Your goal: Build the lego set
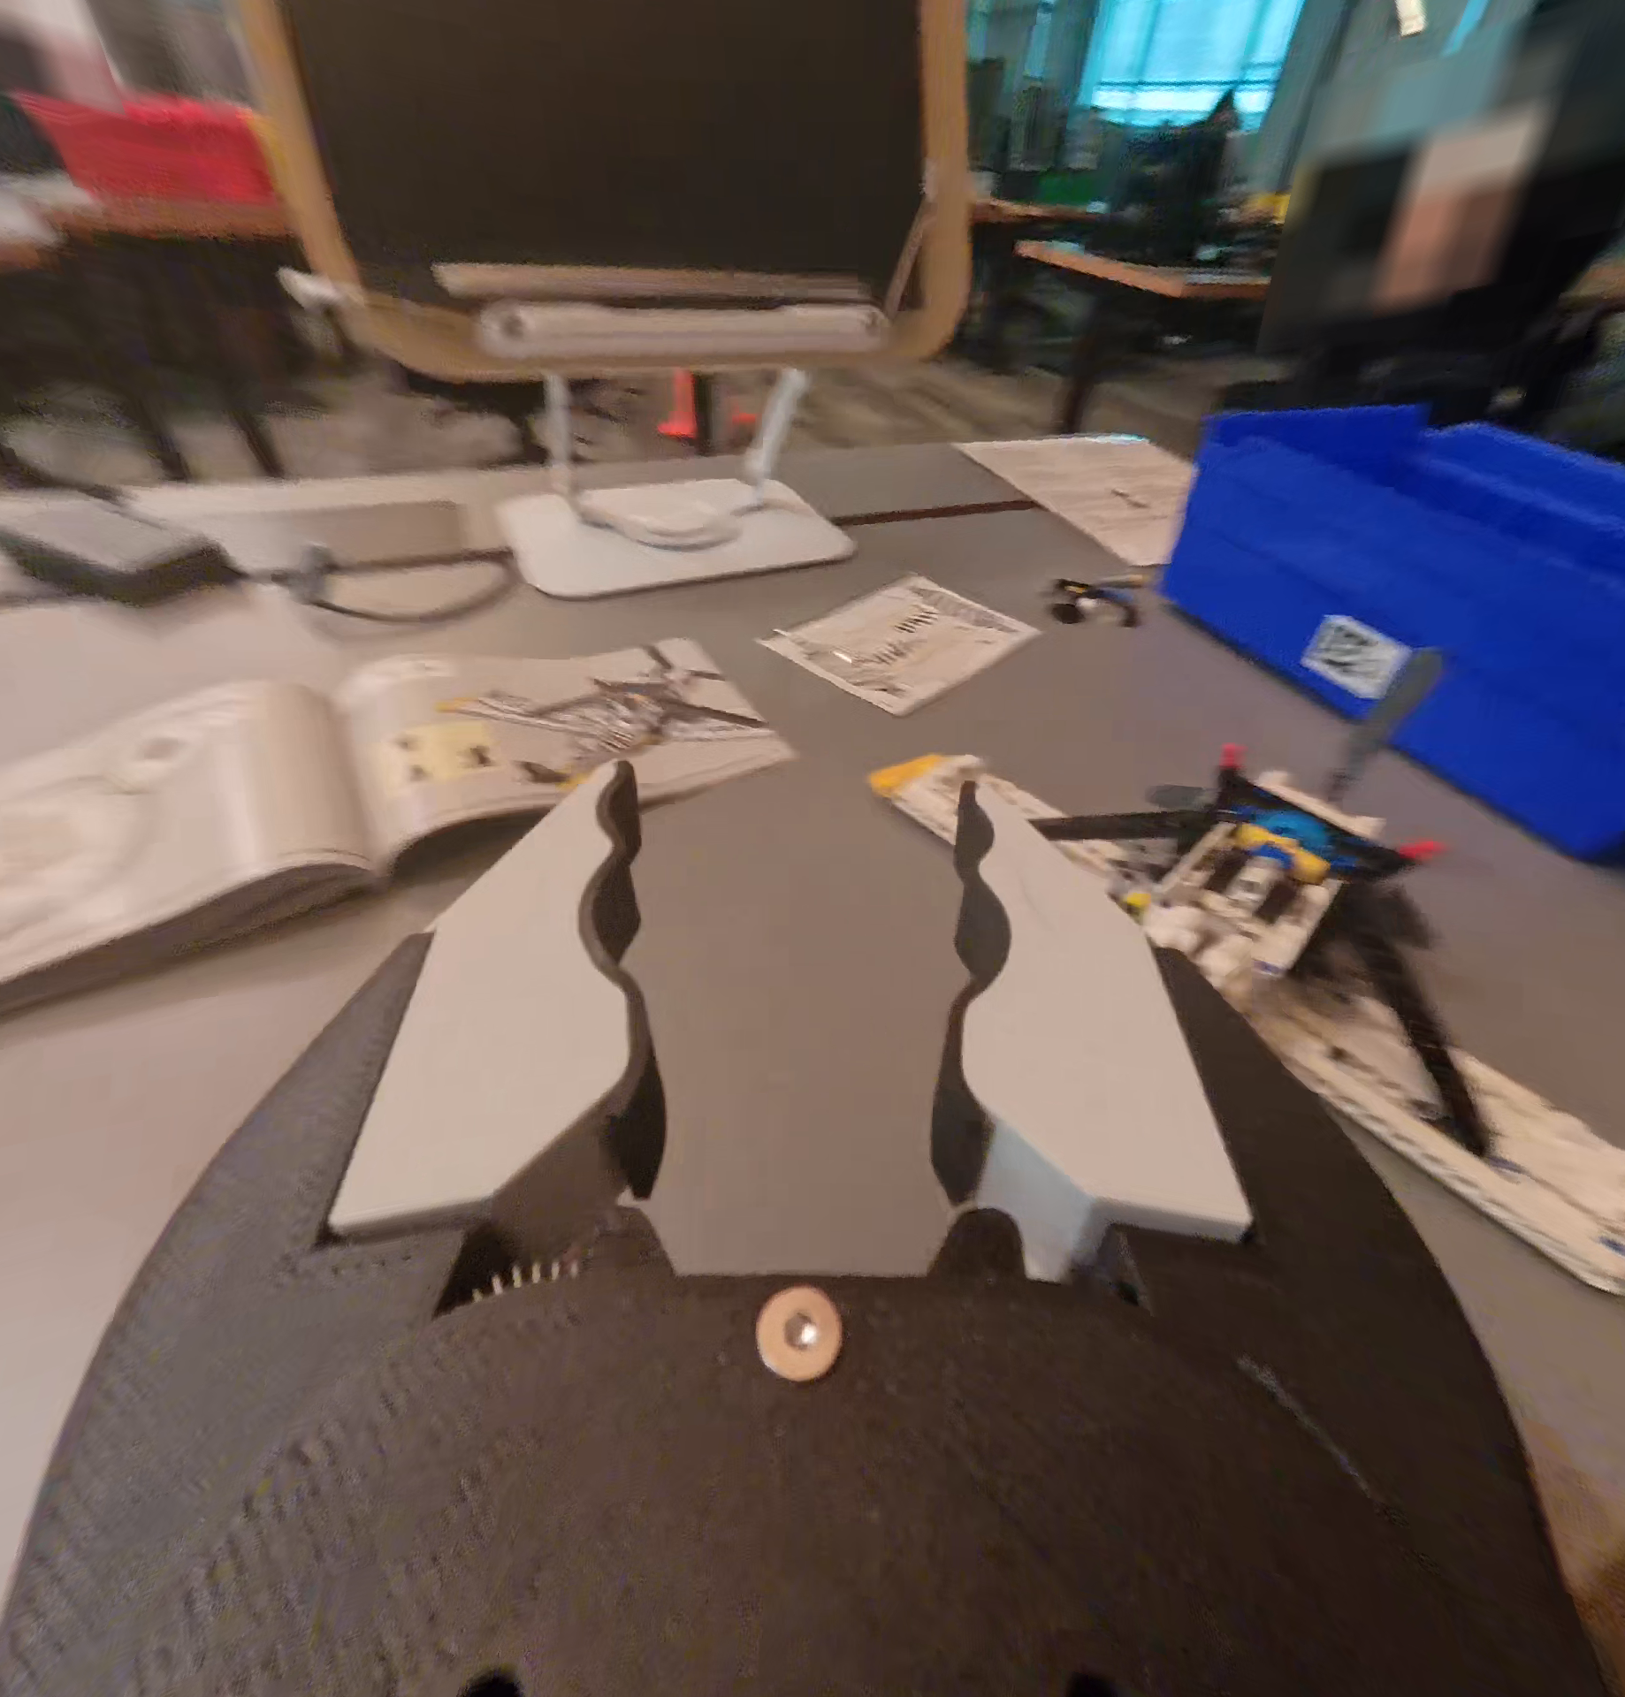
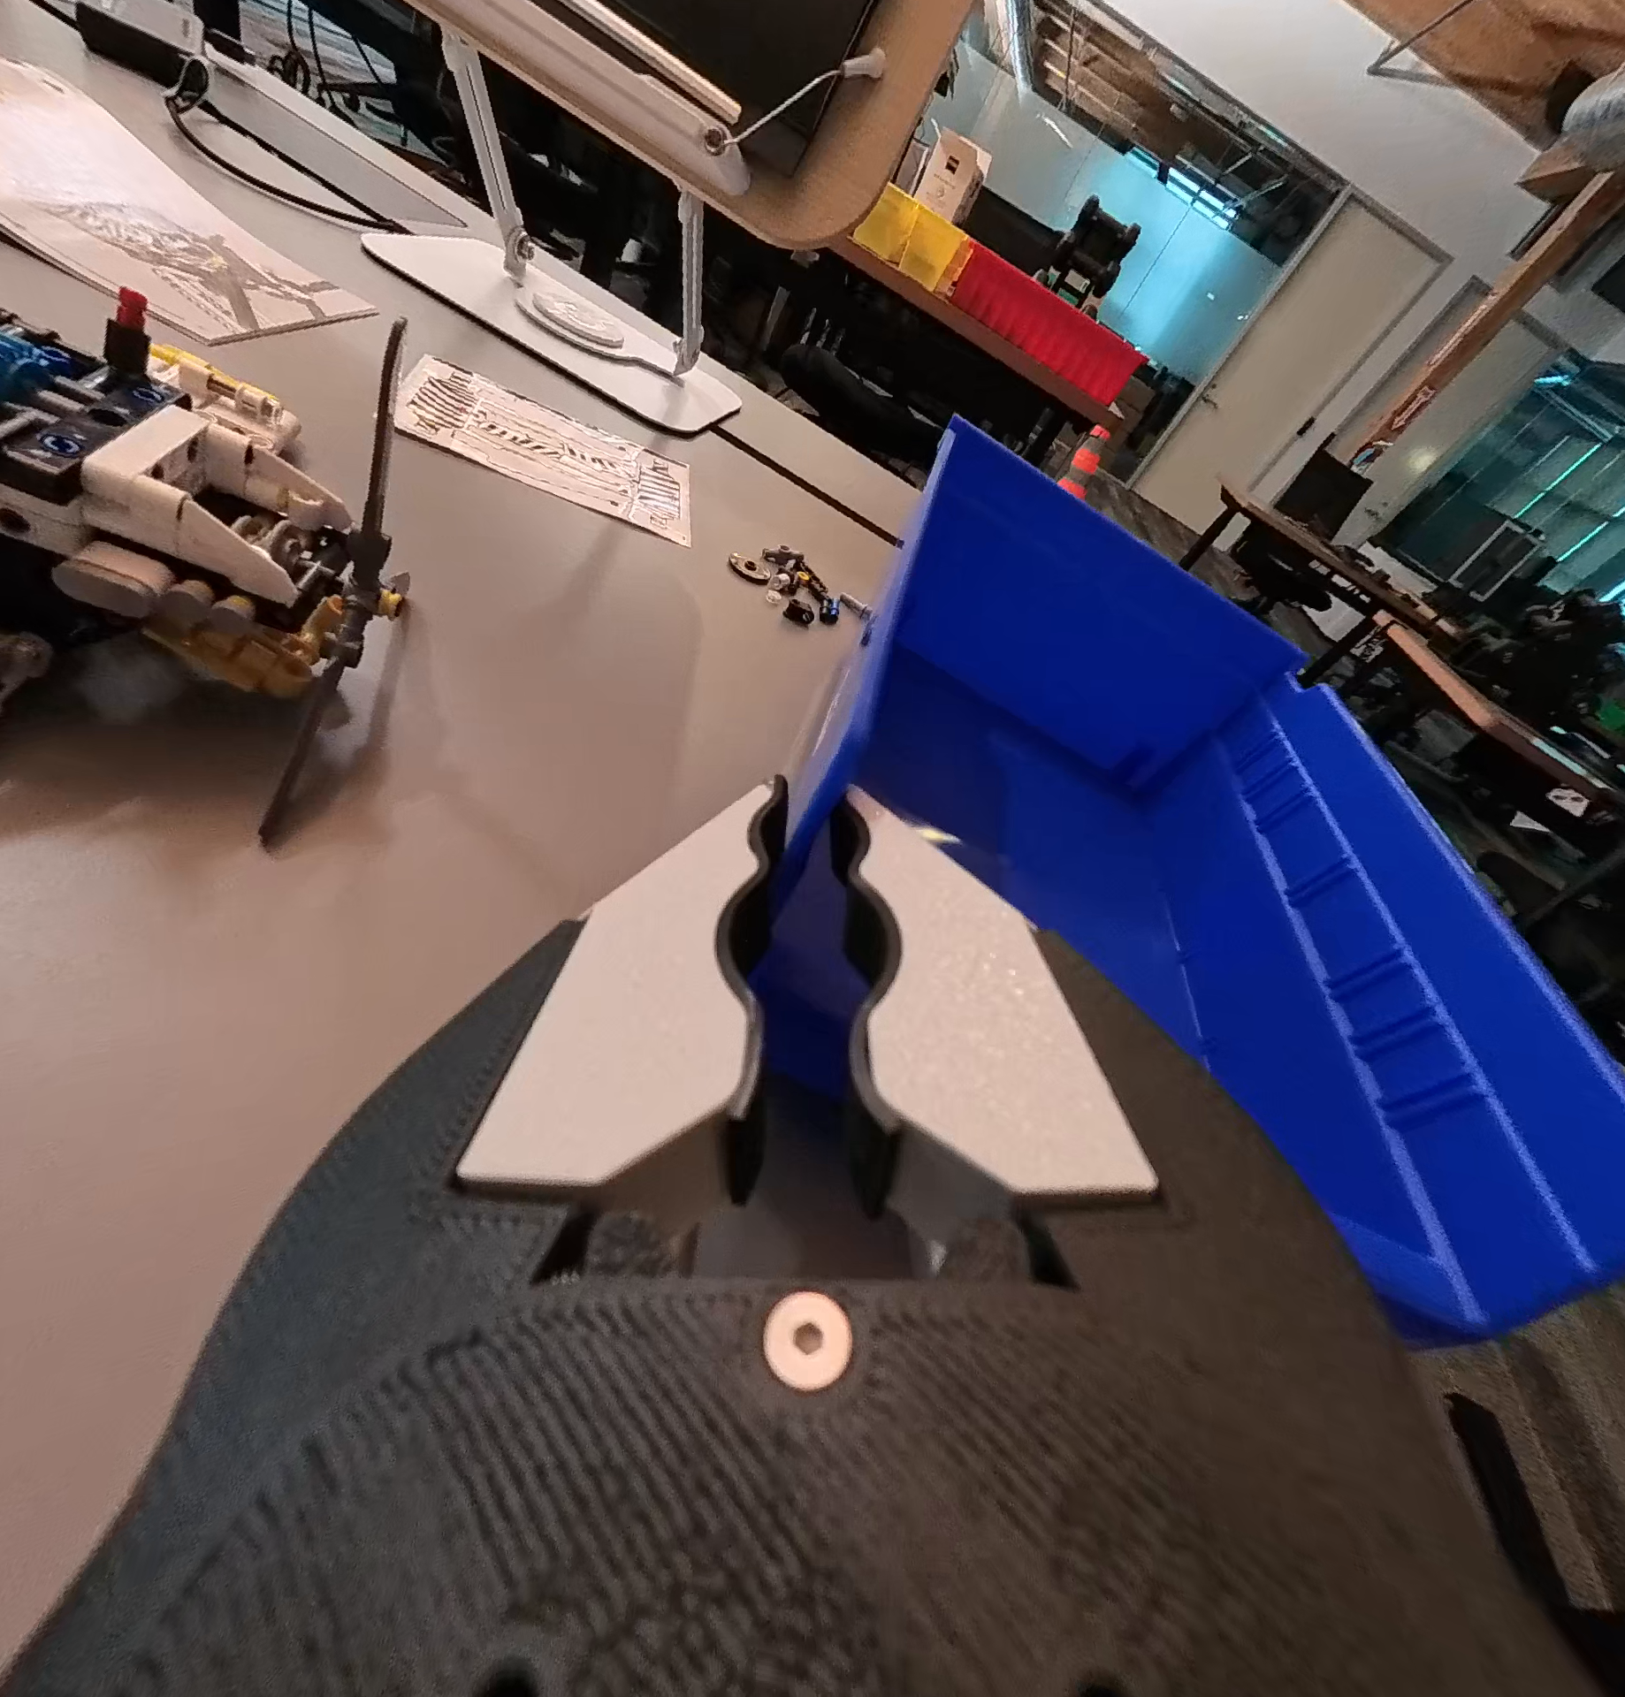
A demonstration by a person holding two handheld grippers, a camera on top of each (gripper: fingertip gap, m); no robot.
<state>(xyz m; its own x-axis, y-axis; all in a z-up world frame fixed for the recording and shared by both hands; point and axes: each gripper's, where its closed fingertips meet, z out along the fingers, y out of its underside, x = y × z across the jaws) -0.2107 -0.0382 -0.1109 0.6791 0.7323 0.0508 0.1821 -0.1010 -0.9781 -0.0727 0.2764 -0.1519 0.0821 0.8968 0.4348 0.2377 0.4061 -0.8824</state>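
Between the right gripper (image 2: 804, 817) jaws, a blue bin (image 2: 1112, 826) wall sits clamped. Left gripper (image 1: 795, 790) jaws apart over bare desk (image 1: 790, 1010). Right of them, half-built lego model (image 1: 1250, 863): white, black, yellow, blue. Beyond, open manual (image 1: 331, 781).

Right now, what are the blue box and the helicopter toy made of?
The blue bin looks like smooth moulded plastic: glossy walls with ridged ribs. The lego helicopter looks like hard plastic too, shiny snap-together pieces. The table seems smooth and faintly shiny; its material is unclear.
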